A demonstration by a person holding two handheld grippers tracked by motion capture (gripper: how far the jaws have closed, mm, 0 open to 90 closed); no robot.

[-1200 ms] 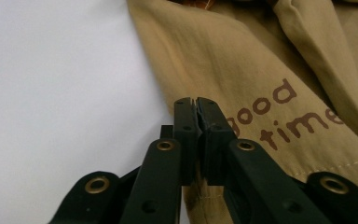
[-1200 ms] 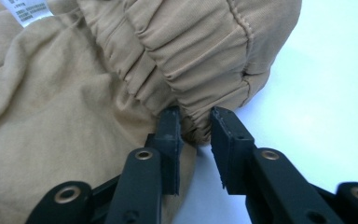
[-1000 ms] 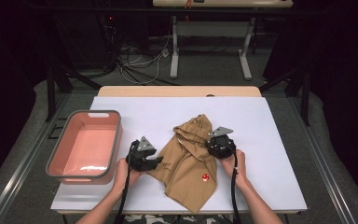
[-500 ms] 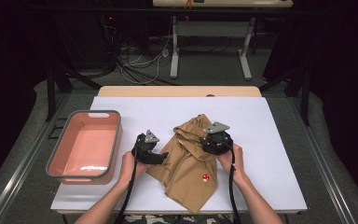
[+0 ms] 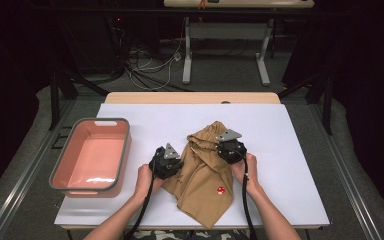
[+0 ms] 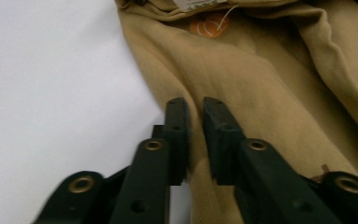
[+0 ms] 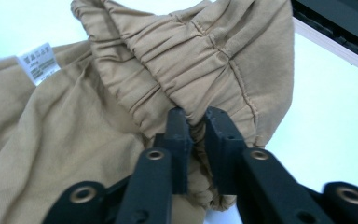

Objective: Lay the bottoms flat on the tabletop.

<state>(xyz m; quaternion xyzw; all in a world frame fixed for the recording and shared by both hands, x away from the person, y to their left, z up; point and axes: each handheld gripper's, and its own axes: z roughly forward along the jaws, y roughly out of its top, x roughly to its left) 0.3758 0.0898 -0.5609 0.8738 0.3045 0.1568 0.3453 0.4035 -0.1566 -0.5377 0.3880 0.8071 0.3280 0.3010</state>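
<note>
While both your grippers have just clamped down on the tan shorts (image 5: 205,175) mid-table, left gripper (image 6: 195,122) pinches the side edge, right gripper (image 7: 196,128) the waistband toward the far edge.

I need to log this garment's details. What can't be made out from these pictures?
- Care label print: right gripper view, too small and blurred.
- Orange tag design: left gripper view, soft focus, partly cut off by the top edge.
- Red mark on the tan garment: high view, too small.
- Garment's underside: folds hide it.
</note>
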